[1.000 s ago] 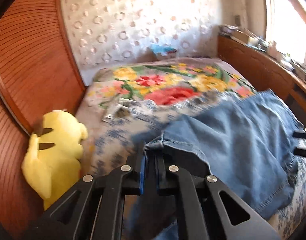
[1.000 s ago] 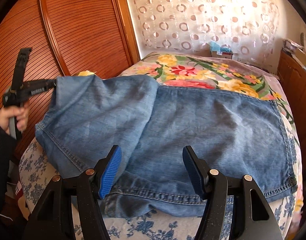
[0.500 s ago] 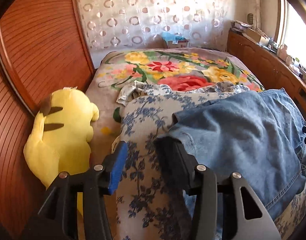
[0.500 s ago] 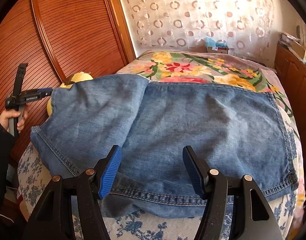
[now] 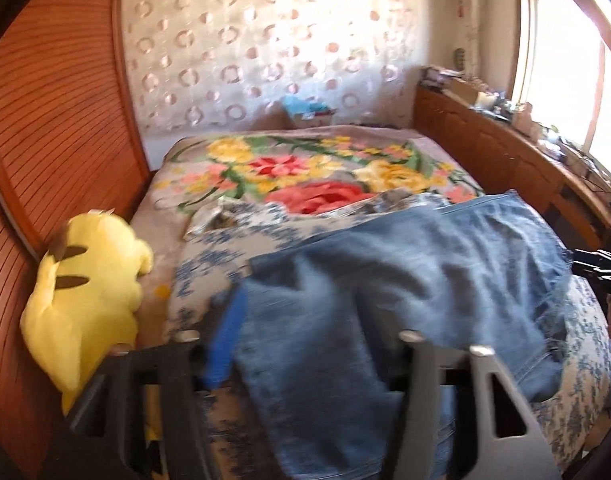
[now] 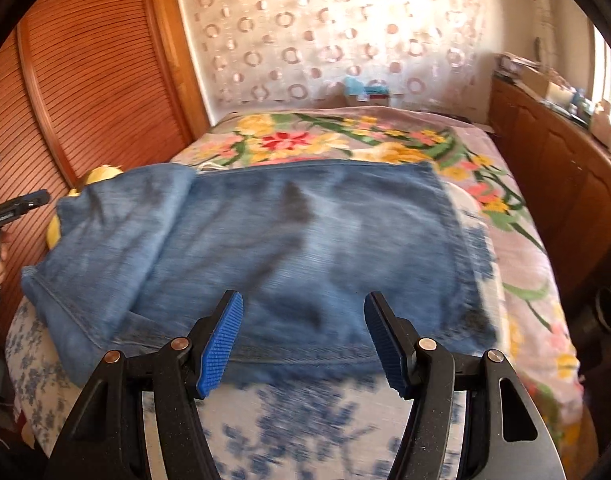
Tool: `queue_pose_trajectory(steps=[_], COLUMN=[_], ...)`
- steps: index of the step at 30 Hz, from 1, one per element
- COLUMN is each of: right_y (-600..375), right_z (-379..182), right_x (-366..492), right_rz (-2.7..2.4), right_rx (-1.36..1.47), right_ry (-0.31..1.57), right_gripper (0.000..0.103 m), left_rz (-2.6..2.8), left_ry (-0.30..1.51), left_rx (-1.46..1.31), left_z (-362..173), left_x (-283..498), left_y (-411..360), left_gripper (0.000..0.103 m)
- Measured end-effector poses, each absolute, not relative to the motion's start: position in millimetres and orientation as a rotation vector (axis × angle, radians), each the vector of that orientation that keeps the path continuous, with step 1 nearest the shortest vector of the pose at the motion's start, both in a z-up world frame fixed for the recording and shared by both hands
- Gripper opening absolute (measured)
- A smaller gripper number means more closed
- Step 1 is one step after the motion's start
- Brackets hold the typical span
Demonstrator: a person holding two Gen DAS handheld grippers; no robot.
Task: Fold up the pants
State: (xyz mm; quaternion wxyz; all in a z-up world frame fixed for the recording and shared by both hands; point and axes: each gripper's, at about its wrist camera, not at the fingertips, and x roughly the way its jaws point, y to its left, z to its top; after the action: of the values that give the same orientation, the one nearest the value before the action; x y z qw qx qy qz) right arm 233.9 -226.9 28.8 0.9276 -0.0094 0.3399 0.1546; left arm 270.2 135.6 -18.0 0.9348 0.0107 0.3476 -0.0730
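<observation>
Jeans (image 6: 305, 248) lie across the near end of the bed (image 6: 537, 264), folded into a broad rectangle; left portion bunched and uneven. Right gripper (image 6: 303, 344) wide open, empty, just short of the near hem. Left gripper (image 5: 305, 360) open, denim draped between its fingers. Judged partway: further folds remain.

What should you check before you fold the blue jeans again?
1. Right gripper open, holding nothing: ok.
2. Left gripper let go of the blue denim jeans: cannot tell, denim hides one finger.
3. Jeans lying flat: not ok, the left part is bunched.
4. Jeans fully on the blue-flowered white sheet: cannot tell, their left end droops at the edge.
5. Yellow plush toy clear of the jeans: ok in the left view.
</observation>
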Motion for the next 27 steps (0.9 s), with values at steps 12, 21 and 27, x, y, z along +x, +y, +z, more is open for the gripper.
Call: queue_pose_trajectory(steps=[12, 21, 27], right_y=[-264.7, -283.2, -294.7], right_z=[24.3, 14.0, 15.3], right_x=[230.1, 236.6, 243.6], right_rz=[0.204, 0.121, 0.085], right_rx=[-0.010, 0.005, 0.031], right_ry=[0.710, 0.735, 0.747], right_gripper=[0.065, 0.065, 0.065], left_rz=[-0.266, -0.336, -0.374], left_ry=[0.674, 0.687, 0.707], left_rx=[0.053, 0.078, 0.068], left_z=[-7.3, -14.5, -26.1], left_x=[268.4, 260.7, 262.0], left_y=[65.6, 21.4, 0.8], left_gripper=[0.085, 0.085, 0.085])
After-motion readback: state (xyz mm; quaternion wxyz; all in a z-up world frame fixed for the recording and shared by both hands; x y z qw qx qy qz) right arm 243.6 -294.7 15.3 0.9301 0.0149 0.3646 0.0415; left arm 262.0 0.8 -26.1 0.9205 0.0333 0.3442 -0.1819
